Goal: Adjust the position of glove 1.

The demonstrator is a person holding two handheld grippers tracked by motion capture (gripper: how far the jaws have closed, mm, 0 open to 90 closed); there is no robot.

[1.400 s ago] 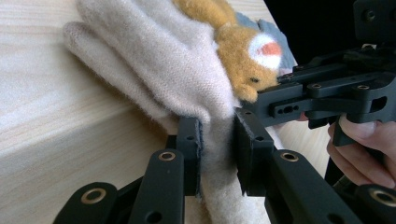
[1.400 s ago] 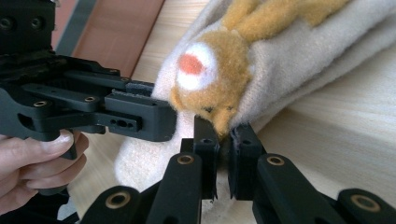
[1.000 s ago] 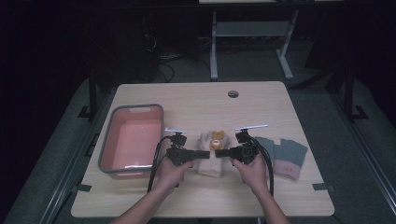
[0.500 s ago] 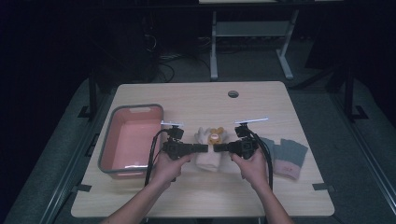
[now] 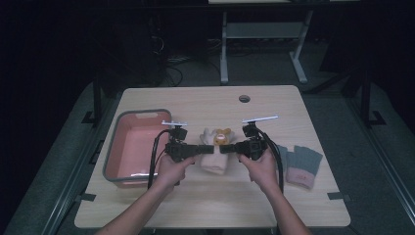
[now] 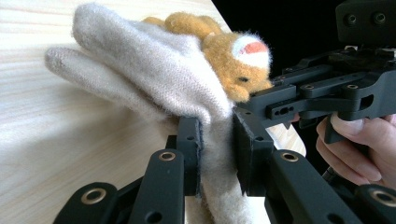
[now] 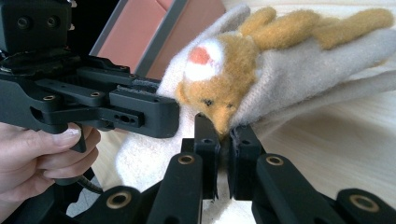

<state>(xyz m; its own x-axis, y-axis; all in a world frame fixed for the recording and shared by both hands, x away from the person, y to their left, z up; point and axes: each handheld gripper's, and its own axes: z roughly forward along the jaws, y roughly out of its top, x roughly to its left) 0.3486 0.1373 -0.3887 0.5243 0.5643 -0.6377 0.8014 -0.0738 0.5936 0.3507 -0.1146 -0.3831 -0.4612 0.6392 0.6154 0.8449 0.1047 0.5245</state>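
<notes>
Now both tools, left tool (image 6: 217,144) and right tool (image 7: 223,149), are clamped on the glove (image 5: 213,155). Lift evenly toward the bin (image 5: 128,147). Keep both grips tight.

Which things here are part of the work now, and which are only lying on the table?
In the work:
- cream glove with the orange plush animal, pinched from both sides
- left claw, shut on the glove
- right claw, shut on the glove

Only lying there:
- pink bin, to the left
- grey gloves with pink cuffs, to the right
</notes>
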